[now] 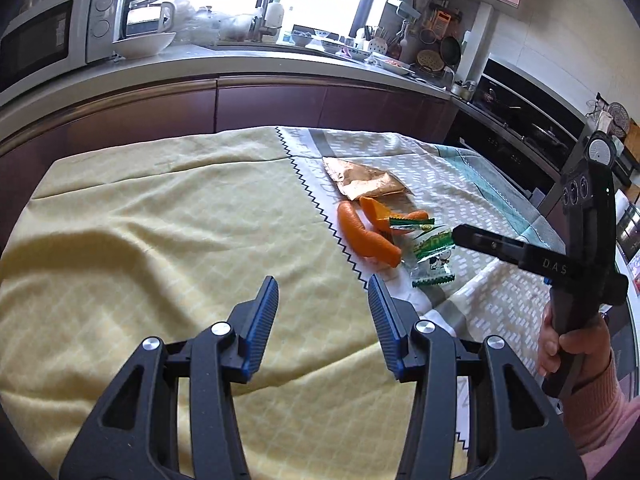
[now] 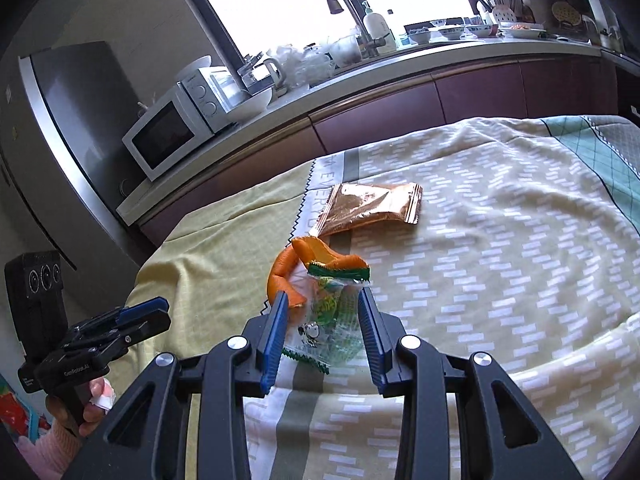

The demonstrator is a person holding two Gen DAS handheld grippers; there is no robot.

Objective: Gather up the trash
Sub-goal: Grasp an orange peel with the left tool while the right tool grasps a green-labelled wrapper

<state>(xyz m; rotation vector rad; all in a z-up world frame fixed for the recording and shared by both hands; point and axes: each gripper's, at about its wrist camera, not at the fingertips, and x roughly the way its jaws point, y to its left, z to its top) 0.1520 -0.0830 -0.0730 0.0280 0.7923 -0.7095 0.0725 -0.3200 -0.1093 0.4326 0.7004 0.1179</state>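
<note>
On the cloth-covered table [image 1: 160, 220] lie curled orange peel [image 1: 366, 236] [image 2: 286, 276], a copper foil packet [image 1: 362, 180] [image 2: 372, 208] and a clear-and-green snack wrapper [image 1: 434, 254] [image 2: 332, 320]. My right gripper [image 2: 324, 296] hovers over the snack wrapper, which lies between its blue pads; they stand apart and I see no pinch. From the left wrist view the right gripper [image 1: 464, 238] reaches in from the right just above that wrapper. My left gripper [image 1: 322, 280] [image 2: 148, 312] is open over bare yellow cloth, short of and left of the peel, with nothing between its fingers.
A kitchen counter [image 1: 280, 64] runs behind the table with a microwave [image 1: 44, 40] [image 2: 168, 136], a white bowl [image 1: 144, 42], a tap and dishes. A stove [image 1: 520, 120] stands at the right, a steel fridge [image 2: 80, 88] at the left. The cloth is rumpled into folds.
</note>
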